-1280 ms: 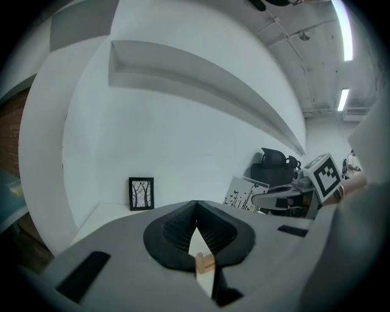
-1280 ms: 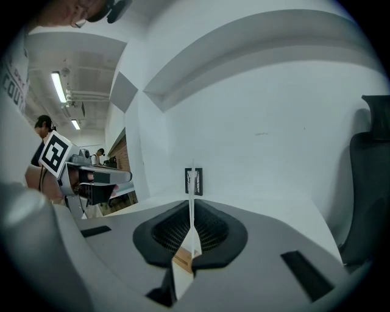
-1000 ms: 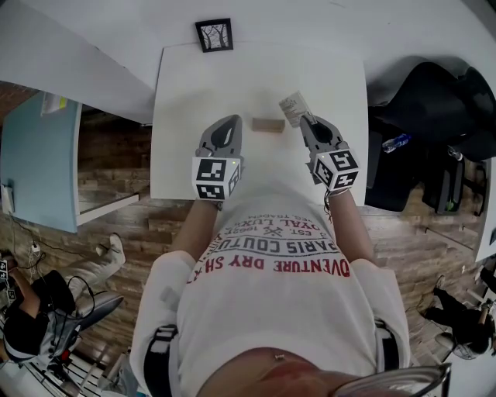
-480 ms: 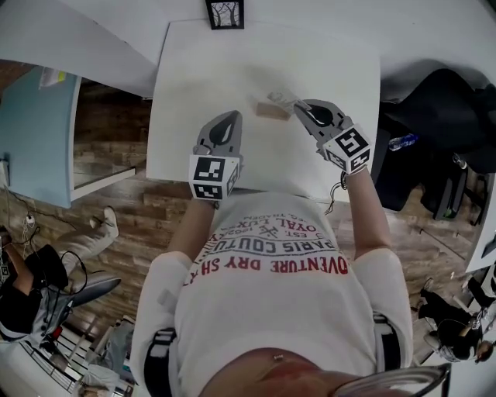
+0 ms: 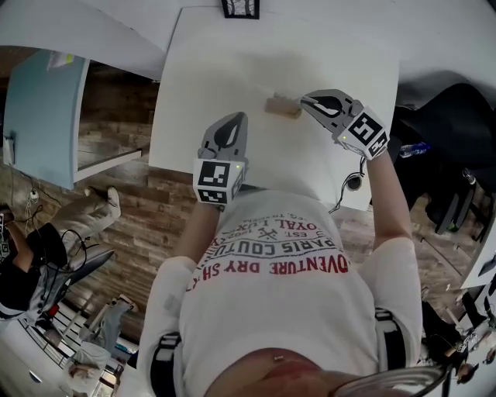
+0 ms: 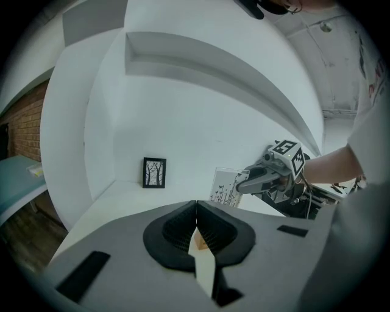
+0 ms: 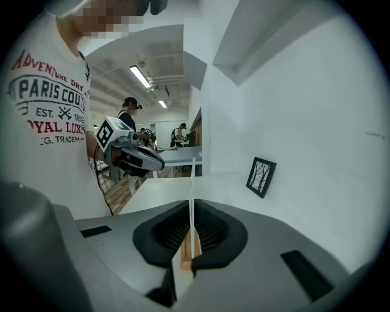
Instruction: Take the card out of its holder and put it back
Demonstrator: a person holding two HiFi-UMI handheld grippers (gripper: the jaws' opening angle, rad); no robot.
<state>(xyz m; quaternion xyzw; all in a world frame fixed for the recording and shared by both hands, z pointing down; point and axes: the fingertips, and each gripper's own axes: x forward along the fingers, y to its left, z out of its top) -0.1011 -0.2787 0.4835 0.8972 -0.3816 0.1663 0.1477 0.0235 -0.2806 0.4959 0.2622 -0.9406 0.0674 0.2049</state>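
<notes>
Now, right gripper (image 7: 191, 210): its 2 jaws are pinched onto a thin white card, which shows edge-on as a bright line rising from between them. The gripper slants downward over the far right part of the tabletop.
Card (image 6: 229, 187): upright and pale, printed with small dark figures. In the left gripper view the right gripper grips it at its right side. Its lower edge is hidden behind the left gripper's body, so I cannot tell whether it sits in the slot.
Holder (image 5: 282, 106): a small tan wooden block lying on the tabletop. In the head view it is just left of the right gripper's jaw tips. In the right gripper view it shows directly beneath the jaws, in line with the card.
Left gripper (image 6: 196, 212): its 2 jaws are pressed together with nothing between them. It hangs over the near left part of the tabletop, apart from the holder and pointing toward it.
Tabletop (image 5: 209, 70): white, set against a white wall.
Picture frame (image 5: 240, 7): small and black, with a drawing of bare trees. It stands at the far edge by the wall, well apart from both grippers.
Person: wears a white T-shirt (image 5: 271, 310) with red and dark lettering and has 1 gripper in each hand.
</notes>
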